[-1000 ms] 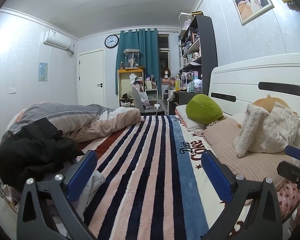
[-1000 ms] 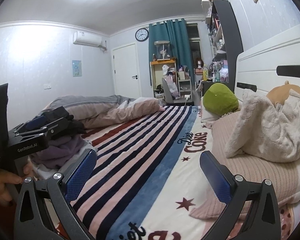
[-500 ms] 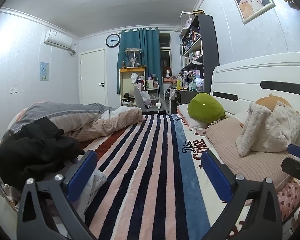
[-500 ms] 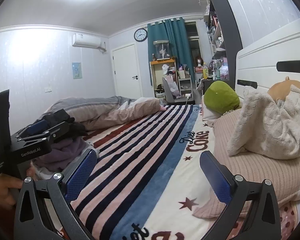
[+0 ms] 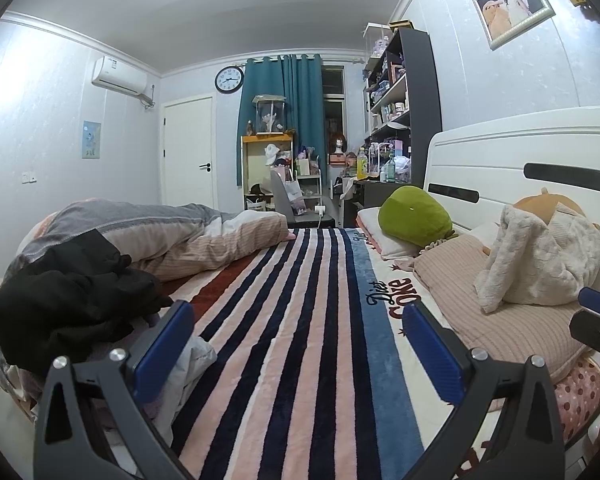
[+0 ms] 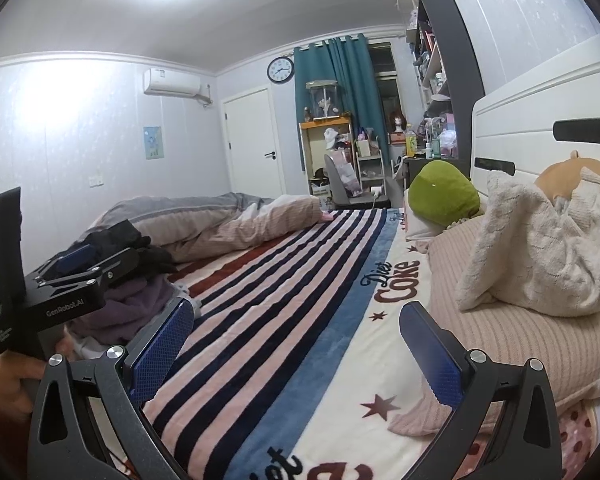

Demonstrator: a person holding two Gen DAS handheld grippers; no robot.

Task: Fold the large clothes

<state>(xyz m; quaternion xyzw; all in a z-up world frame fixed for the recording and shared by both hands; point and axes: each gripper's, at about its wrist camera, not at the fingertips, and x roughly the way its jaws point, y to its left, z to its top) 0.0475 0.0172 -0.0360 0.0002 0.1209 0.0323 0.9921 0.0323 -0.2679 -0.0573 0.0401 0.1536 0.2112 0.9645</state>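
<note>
Both my grippers are spread wide and hold nothing. My left gripper (image 5: 296,344) hangs over the striped plush blanket (image 5: 300,320) that covers the bed; my right gripper (image 6: 296,344) hangs over the same blanket, nearer the pillows.

The clothes to fold sit in a heap at the bed's left edge: a crumpled black garment (image 5: 68,304) on top, a purple knit piece (image 6: 132,312) and some white cloth (image 5: 188,364) under it. The heap lies just beside my left gripper's left finger and well apart from my right gripper. Nothing is picked yet, so I judge the task is at its start.

Risks:
- The heap is tangled, so a pinch on the black garment may drag the purple or white piece along.
- The heap sits at the mattress edge; a pull toward me could tip it off the bed.
- The rumpled grey and pink duvet (image 5: 148,236) butts against the heap, and I could grab its edge by mistake.
- The cream knitted garment (image 6: 540,248) draped over the orange plush toy (image 6: 572,176) on the ribbed pink pillow (image 6: 520,340) may be another piece to fold; hard to tell from here.

Containers: no basket or bin shows on the bed. The far yellow shelf unit (image 5: 266,172) holds small clutter, too small to name.
</note>
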